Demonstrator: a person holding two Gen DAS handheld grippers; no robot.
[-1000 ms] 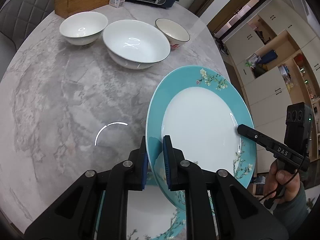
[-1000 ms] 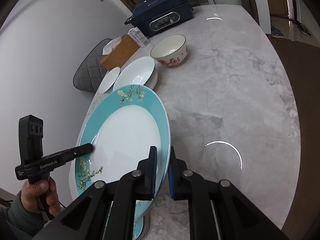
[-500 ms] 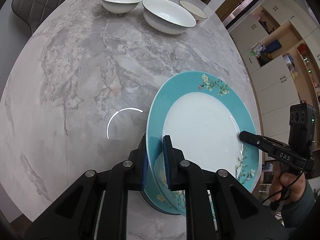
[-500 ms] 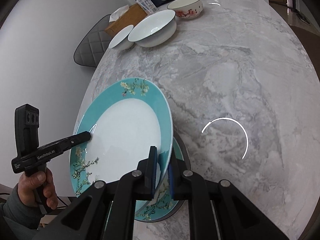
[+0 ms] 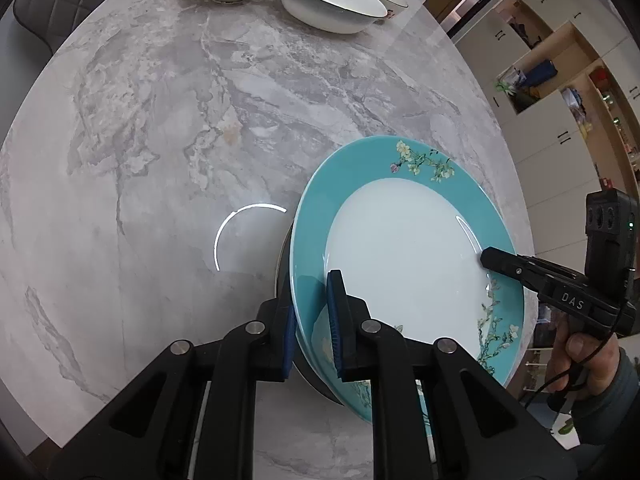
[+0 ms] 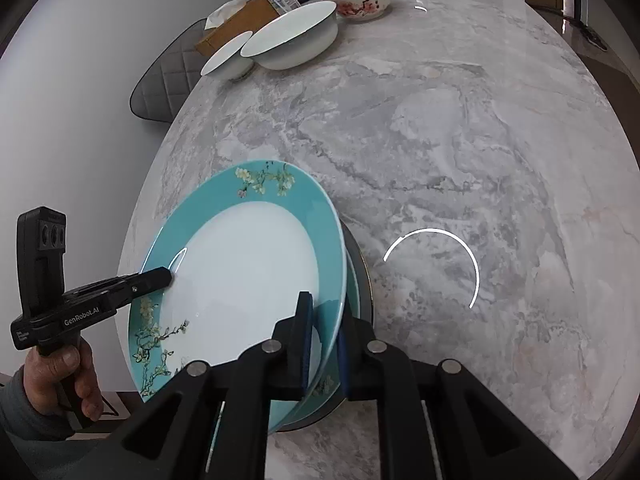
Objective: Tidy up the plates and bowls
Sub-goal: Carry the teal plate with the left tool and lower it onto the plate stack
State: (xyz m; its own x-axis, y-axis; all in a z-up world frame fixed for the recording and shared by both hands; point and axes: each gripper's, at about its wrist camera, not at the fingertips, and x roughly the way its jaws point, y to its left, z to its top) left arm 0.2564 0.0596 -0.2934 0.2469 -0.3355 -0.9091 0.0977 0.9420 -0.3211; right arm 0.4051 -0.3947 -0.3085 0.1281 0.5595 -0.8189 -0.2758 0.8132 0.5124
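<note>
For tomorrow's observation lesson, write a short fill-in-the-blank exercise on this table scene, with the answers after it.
1. Both grippers grip the rim of one ____ plate.
2. The plate bears painted ____ on its rim.
3. At the table's far end stand ____ bowls.
4. The left gripper and right gripper hold the plate ____, not flat.

Answers: teal; flowers; three; tilted

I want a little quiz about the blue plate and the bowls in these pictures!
1. True or false: both grippers pinch the teal plate.
2. How many bowls stand at the table's far end?
3. What lies under the held plate: A) a bowl, B) another teal plate, C) a cup?

Key: 1 true: left gripper and right gripper clamp opposite edges. 2 three. 3 B.
</note>
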